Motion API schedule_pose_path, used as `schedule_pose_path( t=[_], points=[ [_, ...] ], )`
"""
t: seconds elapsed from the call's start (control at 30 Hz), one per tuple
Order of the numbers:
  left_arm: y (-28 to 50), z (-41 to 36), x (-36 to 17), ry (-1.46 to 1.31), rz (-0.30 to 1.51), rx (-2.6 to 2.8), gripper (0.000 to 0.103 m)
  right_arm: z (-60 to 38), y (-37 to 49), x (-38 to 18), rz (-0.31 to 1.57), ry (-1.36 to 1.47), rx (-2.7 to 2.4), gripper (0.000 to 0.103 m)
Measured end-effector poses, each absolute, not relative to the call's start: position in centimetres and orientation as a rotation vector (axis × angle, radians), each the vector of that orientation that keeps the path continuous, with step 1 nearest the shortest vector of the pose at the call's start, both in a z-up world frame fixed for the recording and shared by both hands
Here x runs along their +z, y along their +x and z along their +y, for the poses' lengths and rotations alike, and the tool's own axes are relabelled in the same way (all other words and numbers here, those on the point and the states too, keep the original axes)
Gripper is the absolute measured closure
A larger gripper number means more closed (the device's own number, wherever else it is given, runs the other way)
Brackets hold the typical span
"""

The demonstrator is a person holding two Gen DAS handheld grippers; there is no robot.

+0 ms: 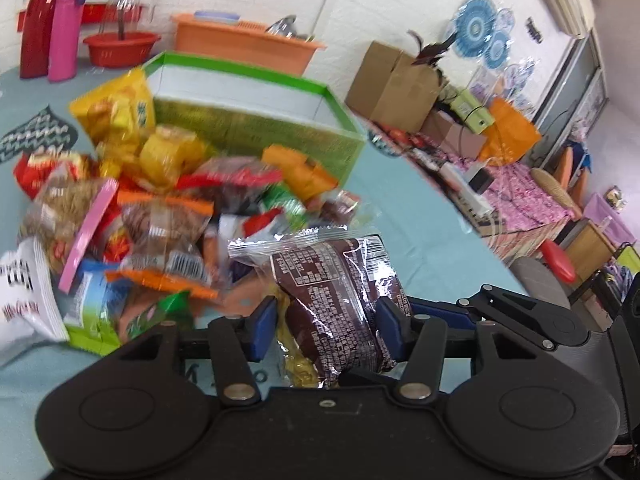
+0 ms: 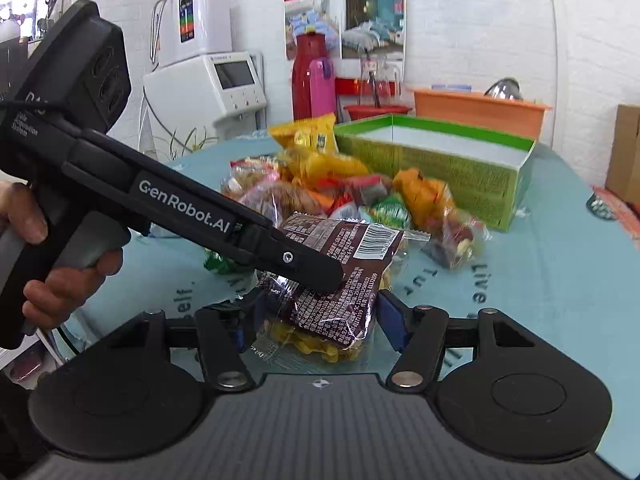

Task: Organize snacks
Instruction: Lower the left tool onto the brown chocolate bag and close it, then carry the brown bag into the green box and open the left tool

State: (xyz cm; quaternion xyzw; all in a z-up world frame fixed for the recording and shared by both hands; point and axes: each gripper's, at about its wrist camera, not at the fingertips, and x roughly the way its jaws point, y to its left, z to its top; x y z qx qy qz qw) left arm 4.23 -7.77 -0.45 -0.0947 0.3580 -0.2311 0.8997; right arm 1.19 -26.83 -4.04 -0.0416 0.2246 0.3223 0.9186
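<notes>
Packet [image 1: 340,304] of brown snack with a shiny clear wrapper is held between the blue pads [image 1: 264,320] of the left gripper [image 1: 326,322], which are closed narrowly on its lower half, so that it is lifted from the table [image 1: 420,232] and stands almost upright. In the right wrist view the same packet [image 2: 340,272] is seen pinched by the left gripper [image 2: 320,276], and a second, clear packet with yellow pieces [image 2: 312,342] is seen under it, perhaps stuck to it or caught together. The right gripper [image 2: 316,320] is placed around both packets with its fingers [image 2: 394,320] wide apart and not touching them; probably it is brought there to separate or to support them.

The pile of snacks [image 1: 160,200] is left on the blue tablecloth, just beside the green box [image 1: 260,120]. The box is open at the top, and its white inside appears empty as far as can be seen; the floor is partly hidden by its wall. It is judged that the packets are meant to be put there. Behind it, an orange crate [image 1: 244,44] and a red basin [image 1: 120,48] are seen, with contents that cannot be told clearly.
</notes>
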Motion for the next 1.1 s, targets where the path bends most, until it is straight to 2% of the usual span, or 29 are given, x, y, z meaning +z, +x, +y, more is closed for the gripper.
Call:
schedule_pose_path(
  t=[0.27,0.47,0.8,1.1],
  points=[
    [6.9,-8.3,5.7,-0.159,0.538,-0.515,0.042,-27.2,3.1,1.2,0.262,-0.121,0.604,0.004],
    [13.1,-8.0,7.6,-0.177,0.483,-0.509,0.042,-26.7,8.6,3.4,0.178,-0.118,0.559,0.004],
    [24.0,-6.5,5.5,-0.243,0.55,-0.519,0.042,-25.7,18.1,2.8,0.221,-0.079,0.527,0.004],
    [29.5,-6.0,2.5,-0.259,0.649,-0.51,0.041,-25.2,23.5,0.2,0.322,-0.05,0.533,0.004]
  ],
)
